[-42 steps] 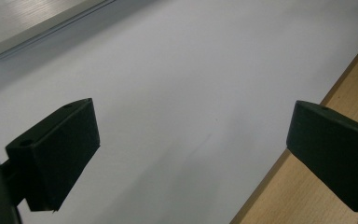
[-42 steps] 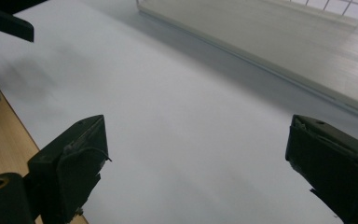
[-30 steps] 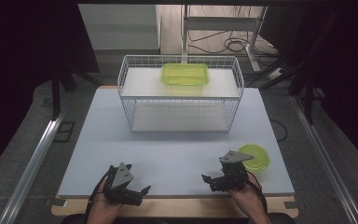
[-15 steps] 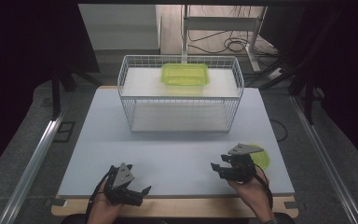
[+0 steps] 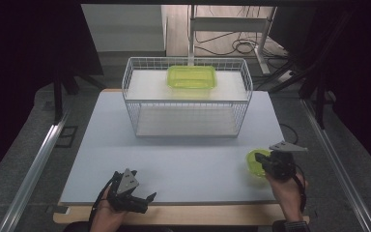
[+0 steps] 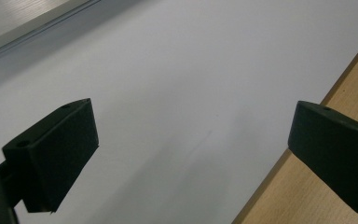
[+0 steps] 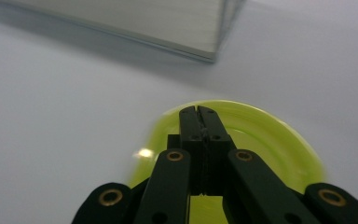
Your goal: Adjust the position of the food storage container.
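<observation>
Right gripper [image 5: 260, 158] over green bowl [image 5: 254, 163] (table's right edge); left gripper [image 5: 144, 200] near front edge.

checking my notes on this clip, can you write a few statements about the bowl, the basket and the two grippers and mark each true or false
1. The right gripper has its fingers shut together over the round green bowl. True.
2. The left gripper is shut on the bowl. False: its fingers stand wide apart over the bare white table, with nothing between them.
3. A green rectangular container sits on top of the wire basket. True.
4. The round green bowl is inside the wire basket. False: it sits on the table near the right edge, in front of the basket.
5. The wire basket stands at the near edge by the left gripper. False: it stands toward the far side.
</observation>
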A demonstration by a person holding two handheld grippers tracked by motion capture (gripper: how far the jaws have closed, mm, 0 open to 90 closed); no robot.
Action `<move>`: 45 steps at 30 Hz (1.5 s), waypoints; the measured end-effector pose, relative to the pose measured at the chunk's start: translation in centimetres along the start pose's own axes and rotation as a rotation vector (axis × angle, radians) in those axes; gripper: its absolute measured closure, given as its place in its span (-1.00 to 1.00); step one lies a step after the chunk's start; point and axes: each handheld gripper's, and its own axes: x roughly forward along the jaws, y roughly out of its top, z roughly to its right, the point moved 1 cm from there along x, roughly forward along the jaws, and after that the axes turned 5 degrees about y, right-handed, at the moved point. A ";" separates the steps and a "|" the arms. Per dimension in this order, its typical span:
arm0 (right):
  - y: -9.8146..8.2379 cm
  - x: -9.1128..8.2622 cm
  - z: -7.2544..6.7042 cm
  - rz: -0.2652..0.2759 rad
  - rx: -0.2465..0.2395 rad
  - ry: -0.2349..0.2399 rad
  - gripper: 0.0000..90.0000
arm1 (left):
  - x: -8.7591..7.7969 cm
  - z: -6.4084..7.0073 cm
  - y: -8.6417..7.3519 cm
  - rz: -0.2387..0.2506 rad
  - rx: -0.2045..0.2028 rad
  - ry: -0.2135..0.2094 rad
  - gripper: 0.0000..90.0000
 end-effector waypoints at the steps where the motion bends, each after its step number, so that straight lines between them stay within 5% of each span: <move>1: -0.1 -0.2 0.6 0.002 0.013 -0.016 0.99 | 0.0 0.0 0.0 -0.002 0.001 0.001 -0.97; 11: -1.8 -2.1 5.1 0.011 0.085 -0.164 0.99 | 0.0 0.0 0.0 -0.005 0.000 0.001 -0.97; 17: -2.9 -1.8 6.2 -0.032 0.128 -0.171 0.99 | 0.1 0.0 0.0 -0.009 0.000 -0.003 -0.97; 32: -3.2 -1.0 5.3 -0.057 0.147 -0.123 0.98 | 0.2 0.1 -0.1 -0.017 0.007 -0.002 -0.97; 45: -2.6 0.3 2.3 -0.080 0.119 -0.039 0.98 | 0.2 0.1 -0.1 -0.024 0.010 -0.001 -0.97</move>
